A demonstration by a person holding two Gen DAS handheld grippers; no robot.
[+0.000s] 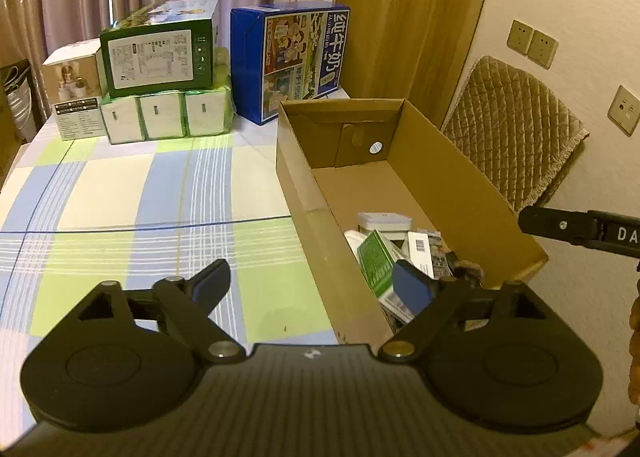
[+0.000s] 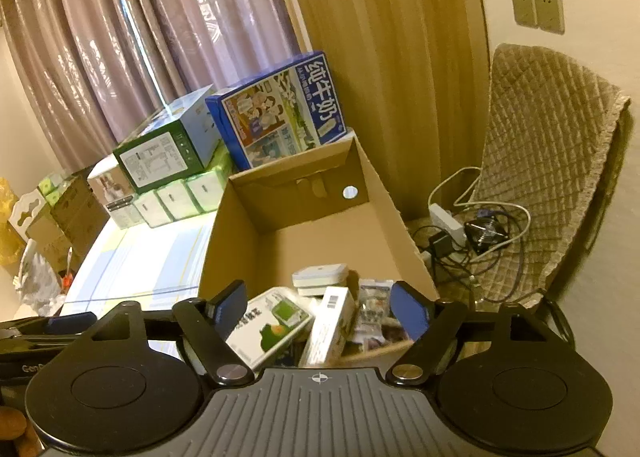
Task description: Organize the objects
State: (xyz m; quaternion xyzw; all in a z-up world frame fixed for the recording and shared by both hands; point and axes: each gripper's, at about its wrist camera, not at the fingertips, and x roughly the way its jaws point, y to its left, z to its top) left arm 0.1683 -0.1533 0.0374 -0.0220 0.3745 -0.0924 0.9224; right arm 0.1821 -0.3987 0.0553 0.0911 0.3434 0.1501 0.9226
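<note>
An open cardboard box (image 1: 452, 161) (image 2: 384, 193) stands on the checked tablecloth (image 1: 120, 193), its near end filled with several small packages. Among them are a green-and-white carton (image 1: 376, 261) (image 2: 272, 327), a white barcoded carton (image 1: 420, 249) (image 2: 330, 327) and a white flat case (image 1: 384, 220) (image 2: 320, 275). My left gripper (image 1: 314, 287) is open, straddling the box's left wall, one finger over the cloth and one over the packages. My right gripper (image 2: 320, 305) is open just above the packages, holding nothing. Its black body (image 1: 580, 229) shows at the right edge of the left wrist view.
At the table's far end sit a blue milk carton (image 1: 288, 57) (image 2: 280, 109), a green box (image 1: 160, 53) on wrapped tissue packs (image 1: 168, 113), and a small white box (image 1: 74, 93). A quilted chair (image 1: 516, 133) (image 2: 552, 161) with cables (image 2: 472, 233) stands right of the box.
</note>
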